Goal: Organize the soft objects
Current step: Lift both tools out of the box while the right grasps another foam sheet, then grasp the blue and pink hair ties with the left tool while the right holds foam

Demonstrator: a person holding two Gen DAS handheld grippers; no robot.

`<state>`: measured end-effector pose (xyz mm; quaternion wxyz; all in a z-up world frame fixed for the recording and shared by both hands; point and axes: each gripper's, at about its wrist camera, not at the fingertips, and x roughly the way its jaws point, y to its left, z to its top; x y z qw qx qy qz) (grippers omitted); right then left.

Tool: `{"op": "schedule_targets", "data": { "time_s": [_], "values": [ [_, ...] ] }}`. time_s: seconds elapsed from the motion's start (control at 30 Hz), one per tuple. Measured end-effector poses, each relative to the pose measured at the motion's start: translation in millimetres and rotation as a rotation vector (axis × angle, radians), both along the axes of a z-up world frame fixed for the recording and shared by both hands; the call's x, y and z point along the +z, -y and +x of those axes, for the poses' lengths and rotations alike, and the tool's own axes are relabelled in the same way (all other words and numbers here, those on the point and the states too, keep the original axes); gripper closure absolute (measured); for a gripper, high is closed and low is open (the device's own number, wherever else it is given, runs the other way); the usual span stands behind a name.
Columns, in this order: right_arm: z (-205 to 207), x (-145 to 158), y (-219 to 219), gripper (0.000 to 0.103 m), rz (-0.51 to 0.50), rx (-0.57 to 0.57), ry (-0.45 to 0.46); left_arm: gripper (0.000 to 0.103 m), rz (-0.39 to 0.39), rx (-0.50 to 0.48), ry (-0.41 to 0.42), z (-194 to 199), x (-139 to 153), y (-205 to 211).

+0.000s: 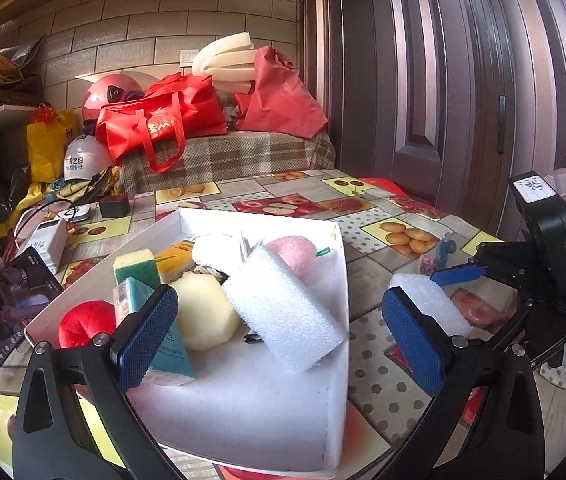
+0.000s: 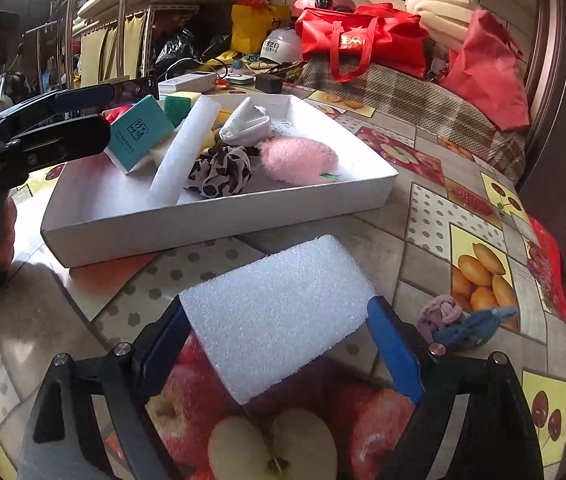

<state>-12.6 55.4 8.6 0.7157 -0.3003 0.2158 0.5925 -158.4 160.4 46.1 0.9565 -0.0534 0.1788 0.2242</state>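
Left wrist view: the left gripper (image 1: 279,334) hangs over the near end of the white tray (image 1: 335,344), its jaws spread wide with nothing between them. Inside the tray, a white foam block (image 1: 283,312) leans tilted against the tray's right wall, with a pale yellow sponge (image 1: 207,312) just left of it and a teal box (image 1: 163,336) further left. A red plush ball (image 1: 83,324) sits in the tray's near left corner, and a pink fluffy piece (image 1: 295,254) lies toward the far end. Right of the tray, outside it, the right gripper (image 1: 459,272) holds a second foam pad (image 1: 431,304) low over the counter (image 1: 375,384).

Right wrist view: the right gripper (image 2: 279,340) has its jaws closed against both sides of the foam pad (image 2: 279,316), just above the fruit-patterned counter (image 2: 427,216) and near the tray's (image 2: 203,224) front wall. In the tray a leopard-print cloth (image 2: 221,172) lies beside the pink fluffy piece (image 2: 299,158). Right of the tray, a small bundle of knotted cloth (image 2: 463,322) rests on the counter. The left gripper (image 2: 83,114) is over the tray's left end, jaws apart.
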Motion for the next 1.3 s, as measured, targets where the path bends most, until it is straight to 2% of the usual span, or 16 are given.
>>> {"op": "schedule_targets", "data": {
  "time_s": [0.17,0.33,0.43,0.5,0.67,0.77,0.83,0.93,1.07,1.23,1.3],
  "values": [
    [26.4,12.4,58.7,0.015,0.067,-0.147,-0.002,0.000,-0.017,-0.084,-0.041,30.1,-2.1,29.6],
    [92.1,18.9,102.5,0.015,0.109,-0.410,-0.057,0.000,-0.092,-0.186,-0.114,80.0,-7.8,56.5],
    [124.0,17.6,115.3,0.015,0.126,-0.524,-0.104,0.000,-0.127,-0.223,-0.176,118.3,-13.0,69.3],
    [132.2,16.2,119.2,0.015,0.141,-0.548,-0.138,0.000,-0.149,-0.233,-0.207,146.6,-15.5,72.8],
    [129.6,14.8,119.1,0.015,0.162,-0.514,-0.145,0.001,-0.159,-0.254,-0.302,215.0,-25.0,77.6],
    [133.1,12.7,118.9,0.015,0.161,-0.505,-0.174,0.027,-0.151,-0.258,-0.388,248.2,-33.7,79.4],
    [136.8,11.6,119.6,0.015,0.162,-0.504,-0.200,0.066,-0.154,-0.266,-0.460,259.8,-43.1,80.5],
    [137.5,11.2,121.3,0.015,0.168,-0.501,-0.216,0.075,-0.144,-0.295,-0.421,253.8,-39.2,83.0],
    [132.0,15.6,123.5,0.015,0.198,-0.511,-0.179,0.075,-0.095,-0.266,-0.324,236.5,-26.2,87.5],
    [118.9,26.6,132.7,0.015,0.292,-0.546,-0.097,0.075,-0.045,-0.222,-0.155,197.8,-7.8,89.3],
    [112.1,30.4,134.9,0.015,0.331,-0.556,-0.073,0.075,-0.019,-0.205,-0.116,184.1,-3.0,91.6]
  ]
}}
